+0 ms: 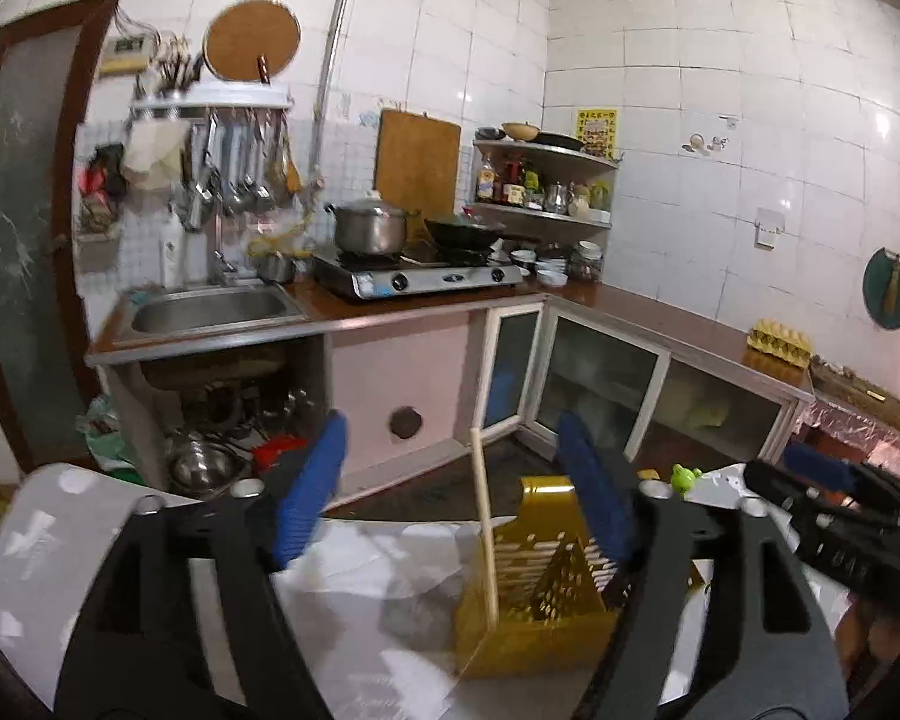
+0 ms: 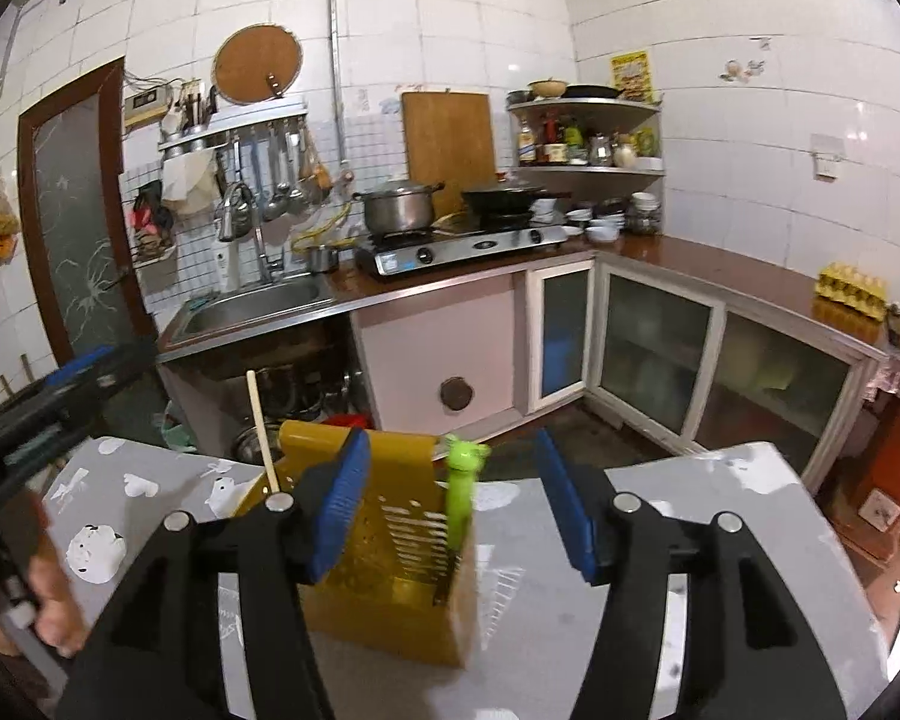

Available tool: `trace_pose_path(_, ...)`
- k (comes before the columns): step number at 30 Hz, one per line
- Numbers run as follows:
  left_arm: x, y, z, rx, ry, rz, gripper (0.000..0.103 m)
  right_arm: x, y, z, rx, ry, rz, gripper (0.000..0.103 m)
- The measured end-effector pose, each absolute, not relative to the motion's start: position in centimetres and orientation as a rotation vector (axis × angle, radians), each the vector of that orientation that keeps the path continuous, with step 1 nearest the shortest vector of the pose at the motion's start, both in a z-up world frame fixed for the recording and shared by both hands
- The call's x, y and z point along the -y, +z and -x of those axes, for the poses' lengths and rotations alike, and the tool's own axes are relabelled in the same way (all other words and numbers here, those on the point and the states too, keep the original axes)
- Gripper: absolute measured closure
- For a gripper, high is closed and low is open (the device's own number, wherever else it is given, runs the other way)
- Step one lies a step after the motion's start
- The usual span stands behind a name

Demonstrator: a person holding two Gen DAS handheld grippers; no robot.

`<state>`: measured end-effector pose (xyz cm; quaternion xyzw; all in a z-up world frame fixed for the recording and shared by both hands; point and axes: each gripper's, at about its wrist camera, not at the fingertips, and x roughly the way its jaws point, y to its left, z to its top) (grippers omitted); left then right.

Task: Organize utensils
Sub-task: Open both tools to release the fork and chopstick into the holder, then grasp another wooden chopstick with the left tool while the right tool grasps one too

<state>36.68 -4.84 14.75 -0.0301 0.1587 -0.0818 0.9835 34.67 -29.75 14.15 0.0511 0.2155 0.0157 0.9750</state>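
We see the left gripper (image 1: 450,492) with its blue pads spread wide and nothing pressed between them; the pale wooden stick (image 1: 485,516) stands free in the gap, its lower end down inside the yellow utensil holder (image 1: 534,618). The right-hand pad of that gripper sits just over the holder's near corner — whether it touches the rim we cannot tell.

The right gripper (image 2: 450,504) is likewise parted, roughly half wide, gripping nothing. Between its pads rises the green frog-topped utensil (image 2: 463,492), upright in the holder's corner nearest the right pad, while the wooden stick leans out of the holder's far-left corner.

The holder itself is a slotted, perforated yellow caddy standing upright on the grey patterned table (image 2: 720,540), near the table's far edge. From the right wrist view, the left gripper shows blurred to the holder's left, with a hand (image 2: 54,600) below it.

Beyond the holder, well apart, lies the kitchen counter (image 2: 690,258) — sink (image 2: 252,306) to the holder's left, gas stove (image 2: 468,249) with a steel pot (image 2: 399,207) straight behind it, an egg carton (image 2: 852,291) far to its right.
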Motion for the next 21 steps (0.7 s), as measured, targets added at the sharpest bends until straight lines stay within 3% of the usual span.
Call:
trace_pose_path(2,4.1,15.6,-34.0,-0.281,-0.138,0.051,0.006,30.4,14.4,-32.8,-0.437,0.007,-0.111,0.039)
trace_pose_path(4,3.5,16.1,-32.0,-0.263,-0.125,0.046,0.005,30.8,14.2,-31.0,-0.44,-0.014,-0.106,0.034)
trace_pose_path(11,2.3,14.5,-26.4,-0.32,-0.085,0.013,0.005,31.1,10.6,-26.0,-0.512,-0.073,-0.076,0.031)
trace_pose_path(21,1.0,6.6,-24.7,-0.526,-0.046,0.05,0.005,29.7,3.2,-23.0,-0.661,-0.113,-0.041,0.031)
